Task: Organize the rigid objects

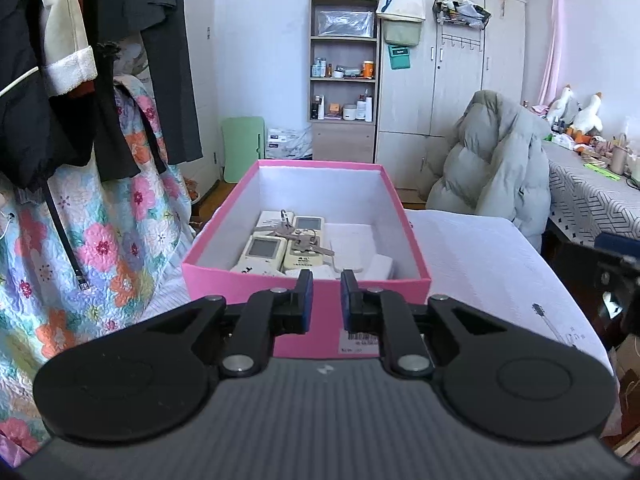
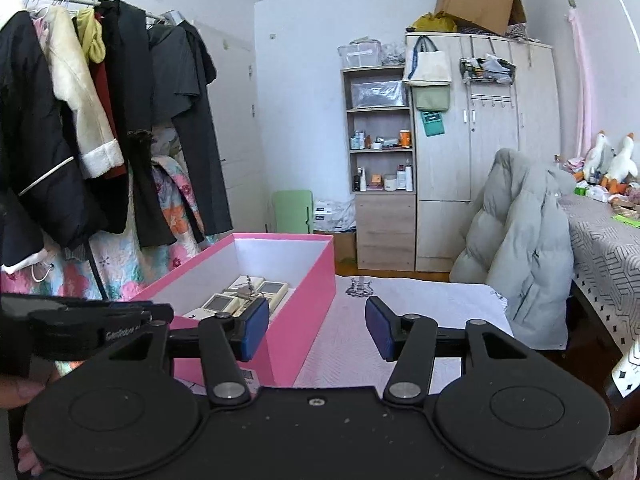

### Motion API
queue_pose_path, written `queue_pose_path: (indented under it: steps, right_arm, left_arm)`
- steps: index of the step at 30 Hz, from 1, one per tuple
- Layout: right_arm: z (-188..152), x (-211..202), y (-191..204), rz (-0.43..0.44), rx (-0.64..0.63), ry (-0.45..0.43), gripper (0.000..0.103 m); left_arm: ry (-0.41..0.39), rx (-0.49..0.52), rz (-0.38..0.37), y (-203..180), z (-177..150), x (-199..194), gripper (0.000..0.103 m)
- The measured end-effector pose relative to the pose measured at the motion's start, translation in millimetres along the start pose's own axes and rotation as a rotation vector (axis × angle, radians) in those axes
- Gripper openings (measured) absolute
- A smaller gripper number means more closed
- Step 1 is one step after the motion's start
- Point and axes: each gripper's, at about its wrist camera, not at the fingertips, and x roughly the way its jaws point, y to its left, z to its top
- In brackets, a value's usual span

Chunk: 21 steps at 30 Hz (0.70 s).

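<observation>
1. The left gripper [image 1: 325, 300] has its jaws a narrow gap apart with nothing between them; only the near wall of the pink box [image 1: 304, 294] shows through the gap.
2. Just beyond those fingertips, inside the box, lie the remote controls [image 1: 280, 246] side by side, with a bunch of keys [image 1: 305, 238] resting across them and white items [image 1: 362, 250] to their right.
3. The right gripper [image 2: 317, 326] stands about half open and grips nothing; the box's right wall [image 2: 316, 300] and the white cloth [image 2: 420, 300] show between the pads.
4. From this gripper the box sits ahead and to the left, its left finger [image 2: 250, 326] overlapping the remotes.
5. The near wall hides the remotes' lower ends, and the white items are hard to identify.
6. A barcode label [image 1: 358, 340] on the box front is partly covered by the right finger.
</observation>
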Motion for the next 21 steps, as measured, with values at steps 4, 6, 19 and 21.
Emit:
queue_pose_path:
  steps: [4,6,19,21]
  right_arm:
    - [0.8,-3.4,-2.5,-0.021,0.003,-0.010,0.063]
    - [1.6,-5.5,-4.3,-0.029,0.008,-0.014,0.069]
    - [8.7,-18.2,-6.5,-0.142,0.035,-0.016,0.103]
    - [8.9,-19.4,-7.1,-0.141,0.039,-0.015,0.103]
  left_arm:
    - [0.006,0.014,-0.007,-2.0,-4.7,-3.1,0.023]
    - [0.006,0.017,-0.008,-2.1,-6.0,-5.2,0.030]
    - [-0.005,0.023,0.022,-2.5,1.3,-23.0,0.066]
    - [0.006,0.027,0.023,-3.3,0.7,-22.1,0.068]
